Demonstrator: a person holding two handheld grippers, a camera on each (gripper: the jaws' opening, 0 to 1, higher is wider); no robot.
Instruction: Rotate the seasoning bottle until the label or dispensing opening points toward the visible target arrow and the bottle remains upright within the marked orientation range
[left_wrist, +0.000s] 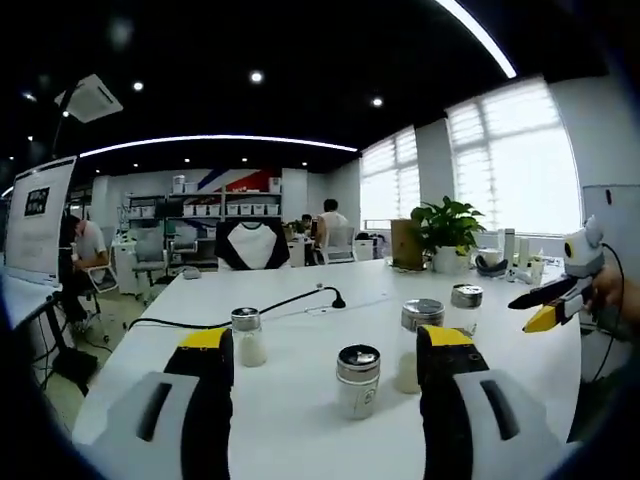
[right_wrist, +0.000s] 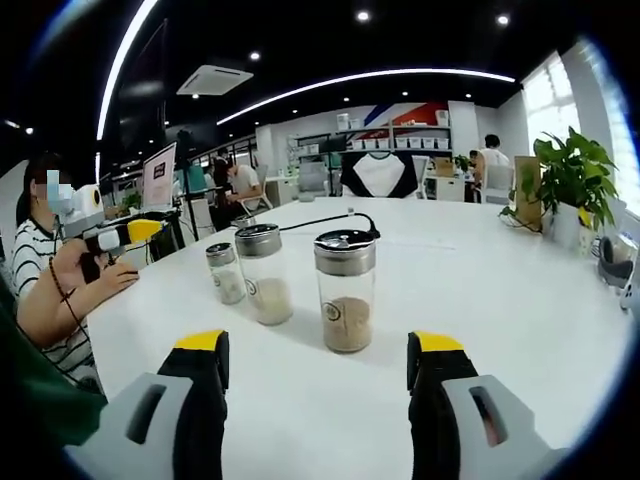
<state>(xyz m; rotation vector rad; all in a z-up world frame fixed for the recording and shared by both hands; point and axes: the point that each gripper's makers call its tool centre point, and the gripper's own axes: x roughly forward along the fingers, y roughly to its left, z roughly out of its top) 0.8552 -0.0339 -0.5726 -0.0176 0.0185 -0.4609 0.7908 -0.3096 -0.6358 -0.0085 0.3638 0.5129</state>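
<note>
Yellow-tipped claws wide, bottles untouched

White desk (left_wrist: 300, 400) carries the seasoning bottles upright. In the left gripper view the left claw (left_wrist: 328, 352) gapes wide at lower centre, a steel-capped seasoning bottle (left_wrist: 358, 380) standing between its jaws, untouched. In the right gripper view the right claw (right_wrist: 318, 357) is equally wide, empty, with a bottle of brown seasoning (right_wrist: 346, 290) just beyond at centre frame.
</note>
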